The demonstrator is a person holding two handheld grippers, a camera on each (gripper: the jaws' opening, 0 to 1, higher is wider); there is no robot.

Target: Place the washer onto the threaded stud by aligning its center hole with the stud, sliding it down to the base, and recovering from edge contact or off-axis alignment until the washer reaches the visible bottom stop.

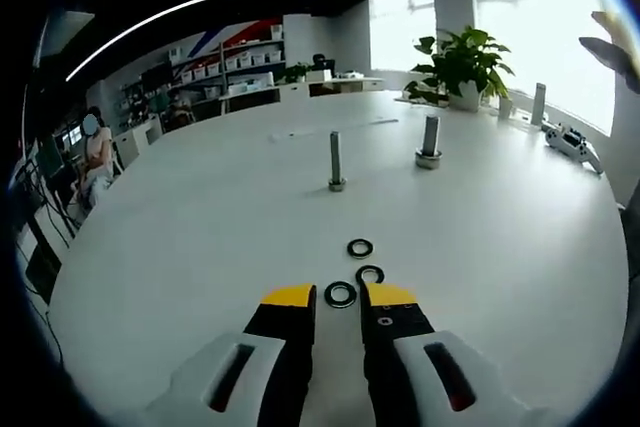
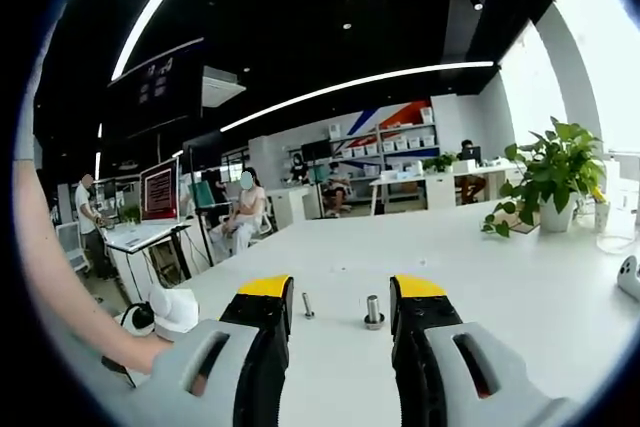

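Three dark washers lie on the white table: one [image 1: 340, 294] right between the tips of my left gripper [image 1: 339, 296], one [image 1: 369, 274] just beyond the right jaw tip, one [image 1: 360, 247] farther out. The left gripper is open, low over the table. Past the washers stand a thin threaded stud [image 1: 336, 161] and a thicker stud [image 1: 429, 141] with a wide base. My right gripper [image 2: 340, 289] is open and empty, held higher; between its jaws I see the thin stud [image 2: 308, 305] and the thick stud [image 2: 373, 311] far off.
A potted plant [image 1: 461, 65] stands at the table's far right, with a white device [image 1: 572, 141] near that edge. A person's arm [image 2: 60, 277] runs along the left of the right gripper view. Seated people, desks and shelves fill the room behind the table.
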